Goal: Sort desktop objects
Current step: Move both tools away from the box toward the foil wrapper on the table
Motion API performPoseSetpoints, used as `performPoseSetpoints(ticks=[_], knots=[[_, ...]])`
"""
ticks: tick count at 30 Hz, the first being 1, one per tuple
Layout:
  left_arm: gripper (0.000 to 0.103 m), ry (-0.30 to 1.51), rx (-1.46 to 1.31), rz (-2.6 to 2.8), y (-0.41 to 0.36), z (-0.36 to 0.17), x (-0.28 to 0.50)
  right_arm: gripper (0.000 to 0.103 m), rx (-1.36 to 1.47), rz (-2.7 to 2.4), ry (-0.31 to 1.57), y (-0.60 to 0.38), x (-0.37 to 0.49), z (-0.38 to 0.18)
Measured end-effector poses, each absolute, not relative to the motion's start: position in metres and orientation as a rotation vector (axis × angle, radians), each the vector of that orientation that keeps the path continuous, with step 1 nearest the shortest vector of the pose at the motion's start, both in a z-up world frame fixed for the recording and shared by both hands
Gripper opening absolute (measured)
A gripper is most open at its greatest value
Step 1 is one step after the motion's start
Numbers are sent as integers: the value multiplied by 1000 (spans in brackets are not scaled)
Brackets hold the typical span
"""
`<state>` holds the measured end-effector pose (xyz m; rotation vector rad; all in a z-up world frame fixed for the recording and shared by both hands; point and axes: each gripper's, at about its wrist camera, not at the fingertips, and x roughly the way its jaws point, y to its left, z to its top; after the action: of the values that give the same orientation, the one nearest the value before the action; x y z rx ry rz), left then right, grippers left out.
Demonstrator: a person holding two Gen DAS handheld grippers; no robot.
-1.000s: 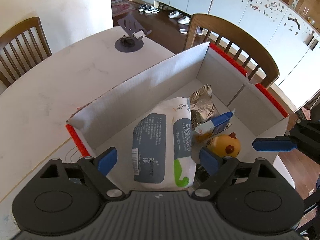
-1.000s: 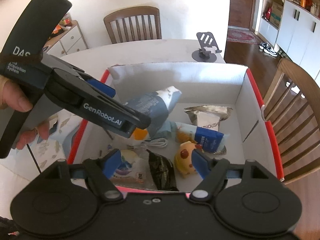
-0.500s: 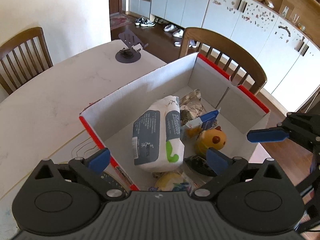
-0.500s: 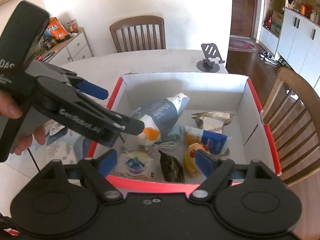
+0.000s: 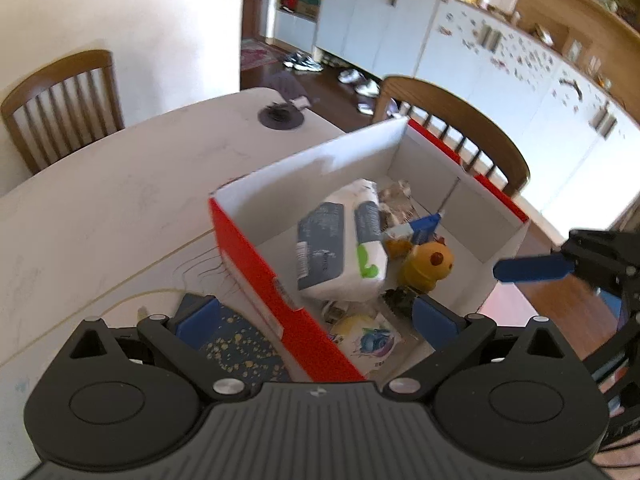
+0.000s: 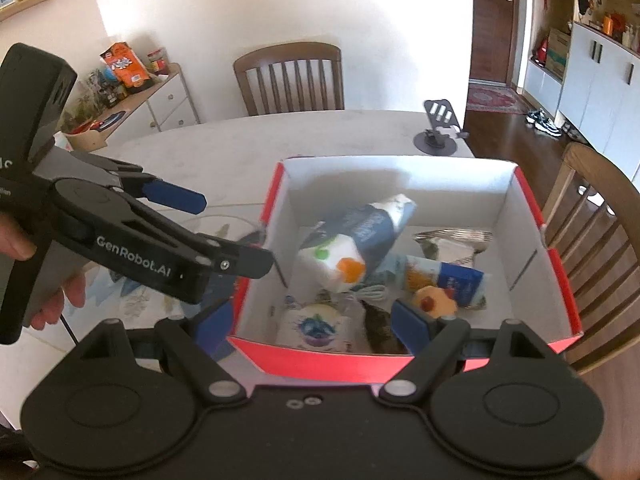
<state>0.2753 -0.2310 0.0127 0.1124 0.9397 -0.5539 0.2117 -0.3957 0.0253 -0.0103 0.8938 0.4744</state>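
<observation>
A red cardboard box (image 5: 256, 264) (image 6: 560, 280) stands on the white table. In it lie a white and grey tissue pack (image 5: 340, 240) (image 6: 360, 236), a yellow plush toy (image 5: 428, 264) (image 6: 434, 300), a blue and white pouch (image 6: 452, 276), a silver snack bag (image 6: 448, 240), a dark packet (image 6: 380, 328) and a white packet with a blue print (image 5: 368, 340) (image 6: 316, 328). My left gripper (image 5: 316, 320) is open and empty above the box's near left wall; it also shows in the right wrist view (image 6: 224, 232). My right gripper (image 6: 316, 324) is open and empty over the box's near edge.
A black phone stand (image 5: 282, 112) (image 6: 438, 132) stands at the table's far end. A dark blue speckled mat (image 5: 240, 352) lies left of the box. Wooden chairs (image 5: 60, 96) (image 6: 596, 240) stand around the table. Cabinets line the far wall.
Both grippers have pulled back and up from the box. The left one has moved left, over the box's left wall. The tissue pack lies in the box, no longer between the left fingers.
</observation>
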Motion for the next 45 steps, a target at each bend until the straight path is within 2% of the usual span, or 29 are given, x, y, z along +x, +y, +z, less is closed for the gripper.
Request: performPoseSetpoints(ticks=[24,45], knots=[[103,934,16,-414,-108,11,245,86,-40,530,931,-299,206,25],[103,1011,-69,-277,-14,-27,248,86,-103,588,968,-217,239,17]])
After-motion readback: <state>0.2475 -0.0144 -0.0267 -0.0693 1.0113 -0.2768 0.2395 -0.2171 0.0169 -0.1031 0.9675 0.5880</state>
